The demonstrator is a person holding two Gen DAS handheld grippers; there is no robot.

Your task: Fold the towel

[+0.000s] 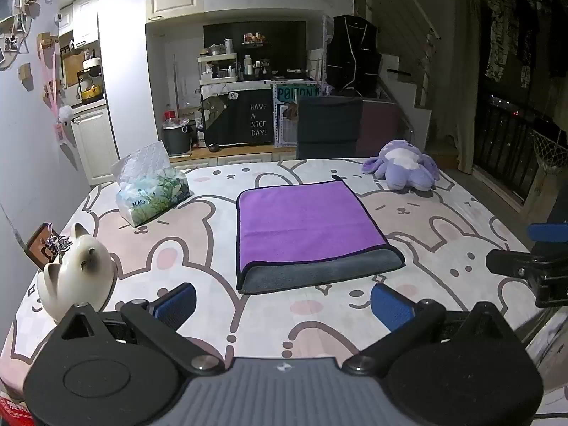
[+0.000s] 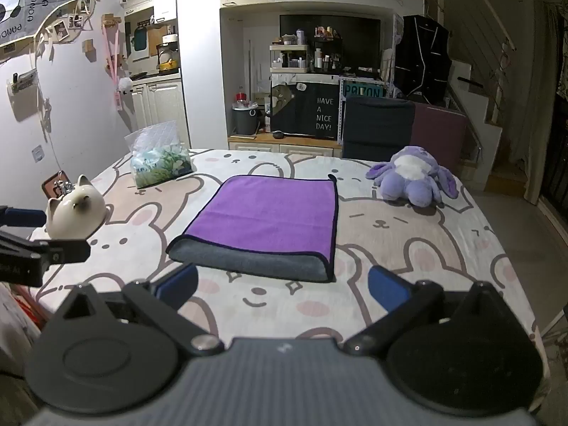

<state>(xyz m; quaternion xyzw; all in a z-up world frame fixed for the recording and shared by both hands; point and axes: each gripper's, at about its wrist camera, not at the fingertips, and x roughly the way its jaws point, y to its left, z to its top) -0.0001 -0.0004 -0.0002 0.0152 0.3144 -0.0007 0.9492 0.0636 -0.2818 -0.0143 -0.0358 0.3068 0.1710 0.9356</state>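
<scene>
Left wrist view: my left tongs [image 1: 282, 300] are spread wide, holding nothing, just short of the folded purple towel [image 1: 305, 225] on the worktop [image 1: 443, 248]. Right wrist view: my right tongs [image 2: 282, 285] gape equally empty before the towel [image 2: 269, 214], tissue pack [image 2: 161, 165] beyond.

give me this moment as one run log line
towel: folded, flat on table, grey side showing at near edge | left claw: open, empty, short of towel | right claw: open, empty, short of towel
</scene>
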